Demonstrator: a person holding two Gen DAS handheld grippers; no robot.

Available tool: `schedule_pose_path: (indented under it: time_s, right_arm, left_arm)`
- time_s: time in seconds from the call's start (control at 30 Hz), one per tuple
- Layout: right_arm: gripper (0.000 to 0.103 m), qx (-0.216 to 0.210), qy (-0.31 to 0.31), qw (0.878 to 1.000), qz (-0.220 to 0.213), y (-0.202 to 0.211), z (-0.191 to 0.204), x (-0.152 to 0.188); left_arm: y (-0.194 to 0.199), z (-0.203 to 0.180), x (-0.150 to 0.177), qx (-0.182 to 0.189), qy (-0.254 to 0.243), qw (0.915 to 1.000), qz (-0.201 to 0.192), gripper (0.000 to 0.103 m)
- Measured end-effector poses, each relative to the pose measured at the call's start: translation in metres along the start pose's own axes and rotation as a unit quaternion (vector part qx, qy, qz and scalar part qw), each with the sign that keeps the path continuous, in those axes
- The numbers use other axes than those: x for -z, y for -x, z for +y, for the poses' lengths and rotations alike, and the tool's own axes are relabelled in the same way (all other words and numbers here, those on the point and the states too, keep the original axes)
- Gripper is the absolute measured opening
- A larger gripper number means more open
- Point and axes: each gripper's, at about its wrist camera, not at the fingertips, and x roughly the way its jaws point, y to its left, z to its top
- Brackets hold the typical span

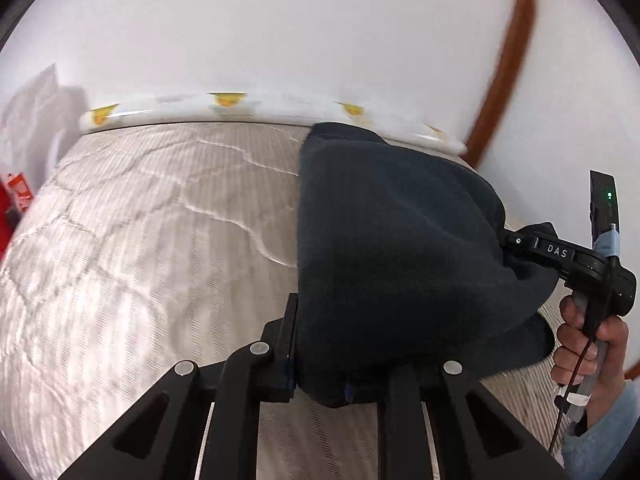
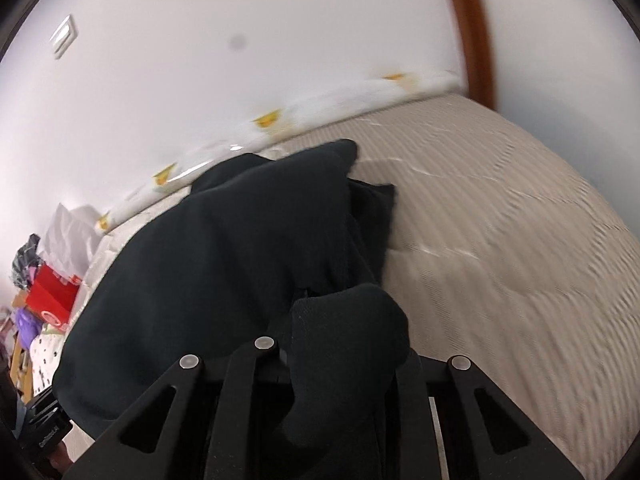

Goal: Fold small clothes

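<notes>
A dark navy garment (image 1: pixel 392 248) hangs stretched between both grippers above a beige quilted mattress (image 1: pixel 140 240). My left gripper (image 1: pixel 344 384) is shut on one edge of the cloth, which covers its fingertips. My right gripper (image 1: pixel 508 240) shows at the right of the left wrist view, shut on the other edge, with a hand on its handle. In the right wrist view the garment (image 2: pixel 224 264) drapes over my right gripper (image 2: pixel 344 364) and hides its fingertips, and it hangs above the mattress (image 2: pixel 500 248).
A white pillow with yellow prints (image 1: pixel 224 106) lies along the mattress's far edge against a white wall. A brown wooden post (image 1: pixel 508 64) stands at the right. A red box (image 2: pixel 52 296) and clutter sit past the mattress's left end.
</notes>
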Motion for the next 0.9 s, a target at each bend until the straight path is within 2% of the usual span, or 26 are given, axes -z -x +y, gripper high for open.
schedule_pose_path:
  time_s: [0.13, 0.27, 0.37, 0.67, 0.8, 0.9]
  right_arm:
    - [0.017, -0.011, 0.021, 1.0, 0.008, -0.019, 0.031, -0.01]
    - [0.017, -0.02, 0.039, 0.999, 0.006, -0.009, 0.039, -0.003]
    - [0.017, -0.022, 0.051, 0.998, 0.0, 0.009, 0.032, 0.007]
    - [0.02, -0.03, 0.063, 0.998, 0.012, 0.037, 0.001, 0.046]
    - [0.024, -0.038, 0.056, 0.998, 0.018, 0.045, -0.013, 0.057]
    - [0.035, -0.028, 0.071, 0.997, 0.014, 0.062, -0.018, 0.063]
  left_arm:
    - [0.0, 0.025, -0.003, -0.019, 0.023, 0.9996, 0.001, 0.015]
    - [0.003, 0.03, 0.012, -0.021, 0.024, 0.9994, 0.012, 0.015]
    - [-0.002, 0.023, 0.013, -0.033, 0.012, 0.9994, 0.009, 0.014]
    - [0.023, 0.005, 0.049, -0.039, -0.011, 0.999, 0.02, 0.014]
    - [0.034, -0.003, 0.06, -0.043, -0.02, 0.9985, 0.026, 0.014]
    - [0.039, -0.001, 0.063, -0.034, -0.015, 0.9985, 0.041, 0.017]
